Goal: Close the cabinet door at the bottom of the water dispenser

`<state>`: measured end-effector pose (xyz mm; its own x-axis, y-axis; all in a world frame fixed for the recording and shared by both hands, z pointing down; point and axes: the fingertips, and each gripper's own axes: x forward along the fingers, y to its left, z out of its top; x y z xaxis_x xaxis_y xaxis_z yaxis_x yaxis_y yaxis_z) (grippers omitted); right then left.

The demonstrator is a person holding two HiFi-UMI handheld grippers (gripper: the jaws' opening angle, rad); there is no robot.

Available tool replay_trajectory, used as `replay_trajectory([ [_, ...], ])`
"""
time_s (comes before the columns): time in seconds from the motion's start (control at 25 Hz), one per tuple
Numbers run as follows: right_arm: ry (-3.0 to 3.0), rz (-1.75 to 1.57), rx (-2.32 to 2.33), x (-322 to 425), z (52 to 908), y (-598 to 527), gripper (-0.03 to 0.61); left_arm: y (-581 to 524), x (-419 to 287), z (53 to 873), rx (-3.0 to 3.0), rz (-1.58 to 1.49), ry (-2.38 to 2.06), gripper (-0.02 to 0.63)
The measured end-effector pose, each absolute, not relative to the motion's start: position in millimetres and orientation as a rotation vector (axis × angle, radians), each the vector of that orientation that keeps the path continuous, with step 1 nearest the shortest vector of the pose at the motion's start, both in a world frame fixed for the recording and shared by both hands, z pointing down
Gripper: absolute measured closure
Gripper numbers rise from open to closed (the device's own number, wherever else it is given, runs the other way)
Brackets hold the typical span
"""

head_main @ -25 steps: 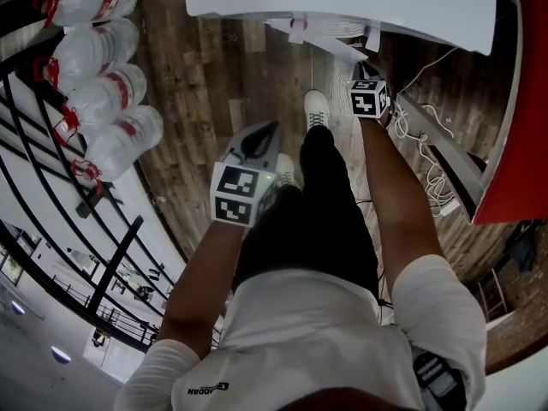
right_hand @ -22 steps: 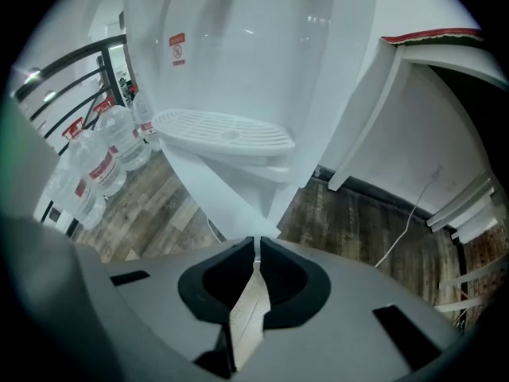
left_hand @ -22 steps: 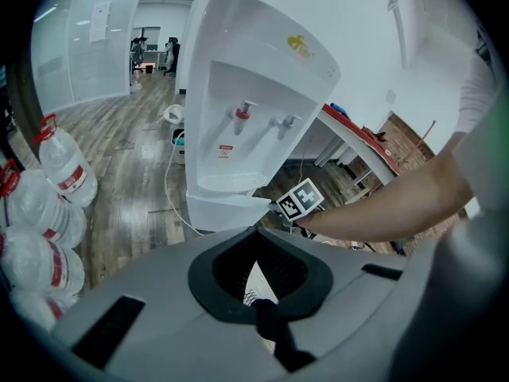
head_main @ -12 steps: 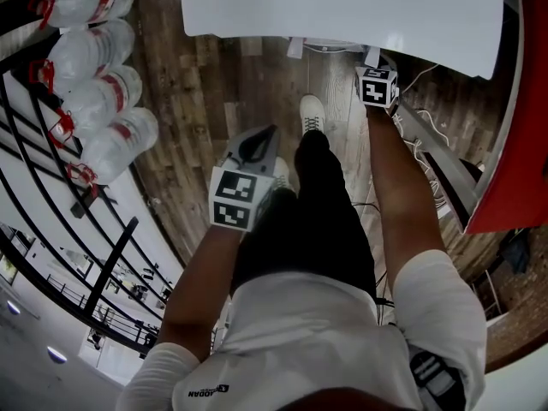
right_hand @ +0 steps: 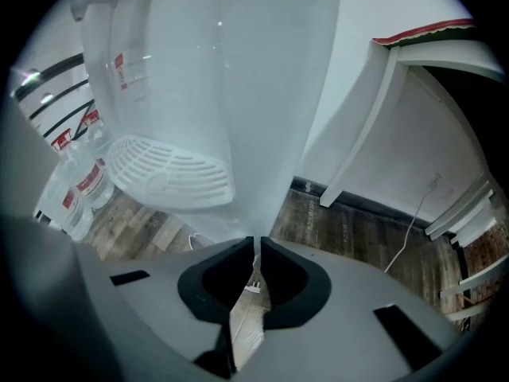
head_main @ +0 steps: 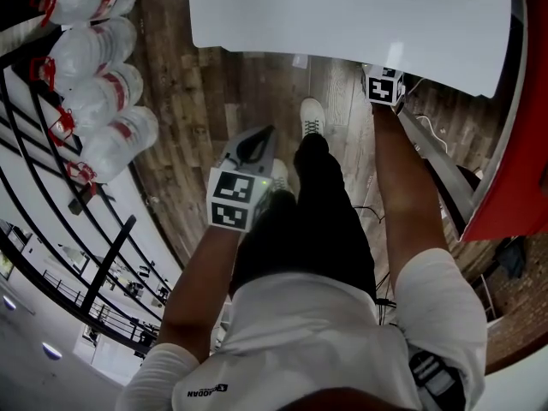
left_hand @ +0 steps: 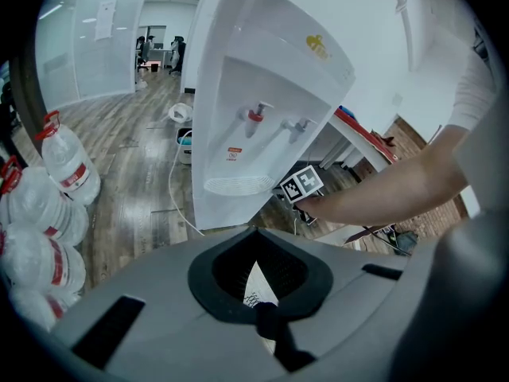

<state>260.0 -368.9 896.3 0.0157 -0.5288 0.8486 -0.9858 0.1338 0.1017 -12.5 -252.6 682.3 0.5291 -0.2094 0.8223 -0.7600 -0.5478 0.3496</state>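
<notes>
Jaws are sitting closed on both grippers, gripping nothing. You are holding the right gripper (right_hand: pixel 254 243) at the dispenser's (left_hand: pixel 262 94) lower edge and the left gripper (left_hand: pixel 254 233) well back.

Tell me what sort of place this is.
Probably an office or shared workspace: a white water dispenser stands on wood flooring, spare water jugs are lined up nearby, and glass partitions run along one side.
</notes>
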Motion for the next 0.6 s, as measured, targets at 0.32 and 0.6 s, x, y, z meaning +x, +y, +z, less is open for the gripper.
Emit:
replay_trajectory([
  [0.32,-1.596,0.747,1.522,267,900,-355,0.537,-250,-12,684,2.04,0.973,-0.79,0.62],
  [0.6,-1.592,0.832,1.505,260,904,-348,0.537,-247,-7,682,2.042,0.966,-0.785,0.62],
])
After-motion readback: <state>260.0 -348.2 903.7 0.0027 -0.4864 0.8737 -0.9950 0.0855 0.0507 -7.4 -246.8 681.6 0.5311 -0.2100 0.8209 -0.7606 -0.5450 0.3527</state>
